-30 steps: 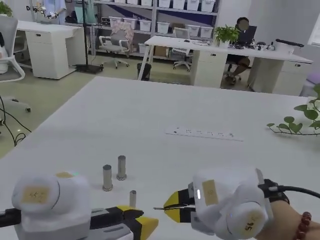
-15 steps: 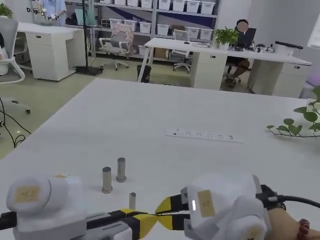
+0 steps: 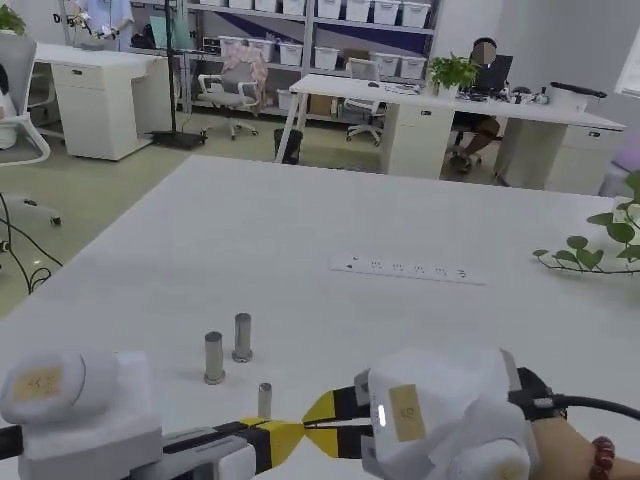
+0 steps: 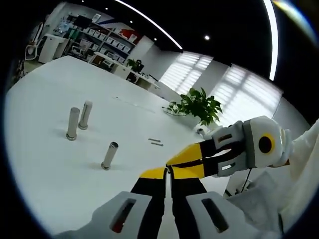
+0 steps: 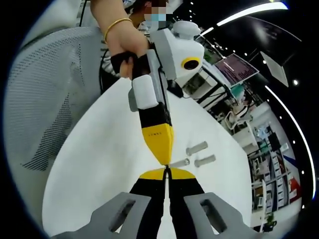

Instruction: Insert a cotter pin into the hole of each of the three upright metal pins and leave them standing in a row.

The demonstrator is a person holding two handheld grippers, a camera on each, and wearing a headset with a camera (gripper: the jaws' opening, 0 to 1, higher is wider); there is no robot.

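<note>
**Two grippers tip to tip over white counter; three metal pins upright**

- Left gripper (image 4: 168, 173): black fingers (image 4: 149, 185) with yellow tips, pressed together with no gap between them. A hand (image 5: 129, 54) holds it by the black grip.
- Right gripper (image 5: 167, 173): the same black-and-yellow fingers (image 5: 151, 185), also closed flat against each other. Its tips meet the left gripper's tips point to point, just above the white counter (image 3: 300, 220). Whether something thin is pinched at that meeting point cannot be told.
- Lone grey cylindrical metal pin (image 4: 109, 155): stands upright on the counter, just beyond the left fingertips and a little to their left, clear of them.
- Second grey metal pin (image 4: 73, 123) and third grey metal pin (image 4: 85, 114): both upright, close beside each other without touching. They are farther out from the fingertips than the lone pin and further left.
- Two thin metal cotter pins (image 4: 154, 140): lie flat and loose on the counter, side by side, straight ahead of the joined fingertips and beyond the lone pin.
- White power strip (image 3: 405, 268): flat on the counter, well beyond all the fingertips.
- Green leafy plant (image 4: 199, 107): at the counter's far side, past the cotter pins and to the right of the fingertips.
</note>
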